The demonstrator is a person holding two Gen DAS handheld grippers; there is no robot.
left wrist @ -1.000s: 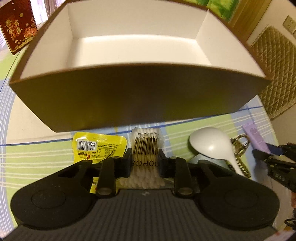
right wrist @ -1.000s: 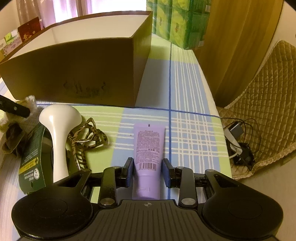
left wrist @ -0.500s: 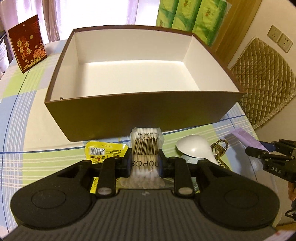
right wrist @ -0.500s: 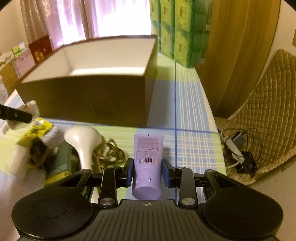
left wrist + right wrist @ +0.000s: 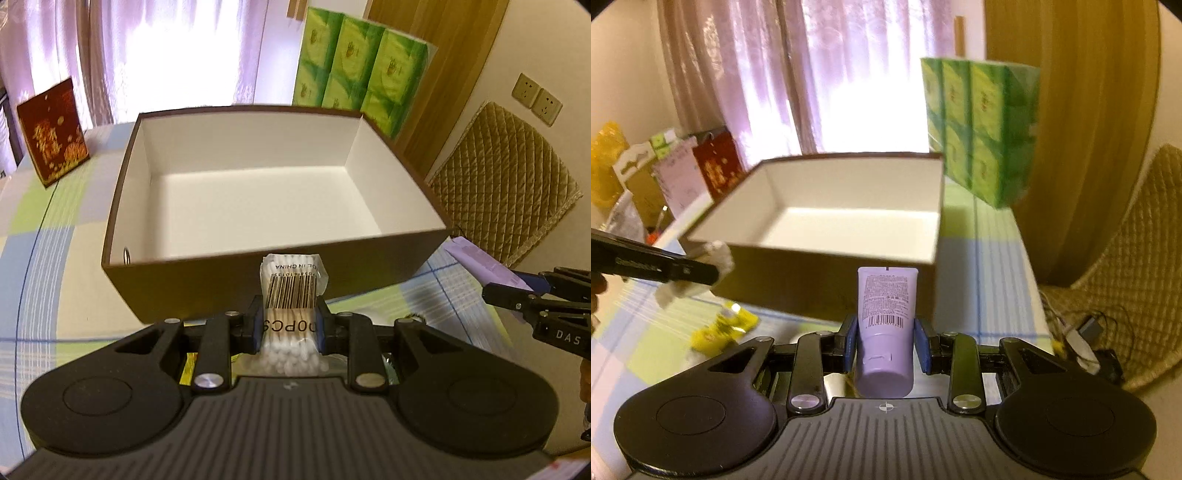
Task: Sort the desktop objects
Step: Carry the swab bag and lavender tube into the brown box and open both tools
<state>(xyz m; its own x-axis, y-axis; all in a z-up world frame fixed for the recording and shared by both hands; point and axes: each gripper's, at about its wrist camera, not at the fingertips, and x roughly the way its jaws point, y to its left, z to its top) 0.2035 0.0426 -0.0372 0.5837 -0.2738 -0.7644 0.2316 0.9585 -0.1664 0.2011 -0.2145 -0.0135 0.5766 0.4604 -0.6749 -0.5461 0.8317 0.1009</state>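
- Step: carry phase. Both loads are up off the counter, short of the box.
- Left hand-held gripper is clamped on the swab pack, just before the box's near wall.
- Right hand-held gripper is clamped on the tube.
- Next, I judge: move each over the rim, then release.
- Swab pack: clear bag, barcode up. Tube: lilac, cap toward camera.
- Box: brown outside, white inside, nothing in it.

One brown box, one cotton swab pack and one purple tube are seen. One yellow packet and one red card are counted.
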